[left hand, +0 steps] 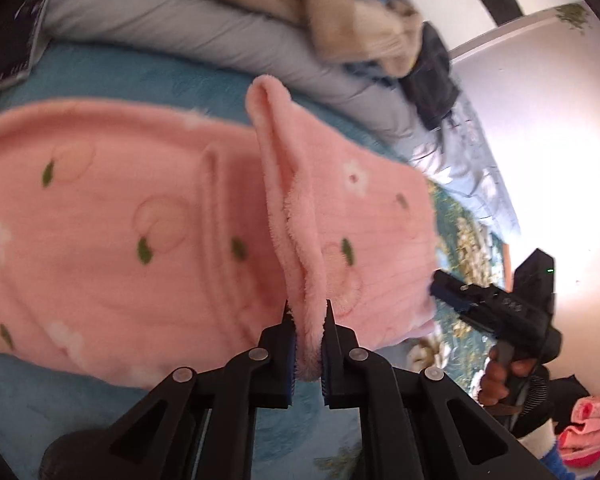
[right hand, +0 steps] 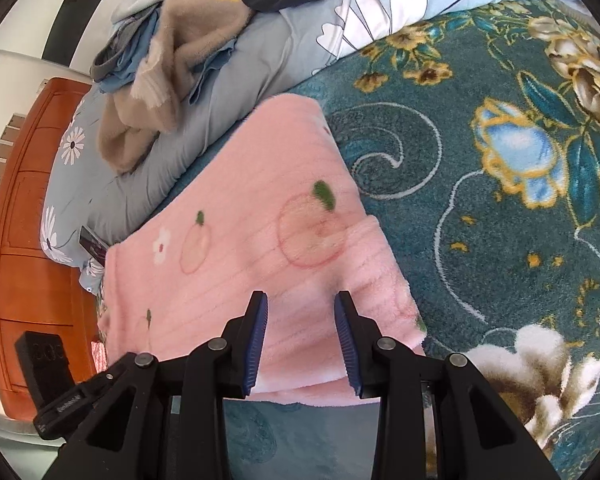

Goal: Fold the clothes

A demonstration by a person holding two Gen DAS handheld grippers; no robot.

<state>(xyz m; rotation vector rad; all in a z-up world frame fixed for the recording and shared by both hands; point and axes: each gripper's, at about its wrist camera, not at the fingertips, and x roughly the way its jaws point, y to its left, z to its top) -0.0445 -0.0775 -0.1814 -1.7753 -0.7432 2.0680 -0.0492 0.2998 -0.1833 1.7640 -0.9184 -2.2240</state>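
Left gripper [left hand: 308, 320]: clenched on raised ridge of pink garment [left hand: 140, 220], pinch at near hem.
Ridge runs 6 to 12 o'clock from jaws; garment's long axis runs 3 to 9, flat on blue-green blanket [left hand: 100, 76].
Right gripper [right hand: 302, 316]: jaws part-spread over near hem; fleece lies between the pads but grip cannot be told.
In left view, right gripper [left hand: 460, 292] sits at 3 o'clock, at garment's end.
Judgement: both hold same near edge; fold likely carries it toward 12 o'clock, far edge beside grey pillow [right hand: 204, 120].
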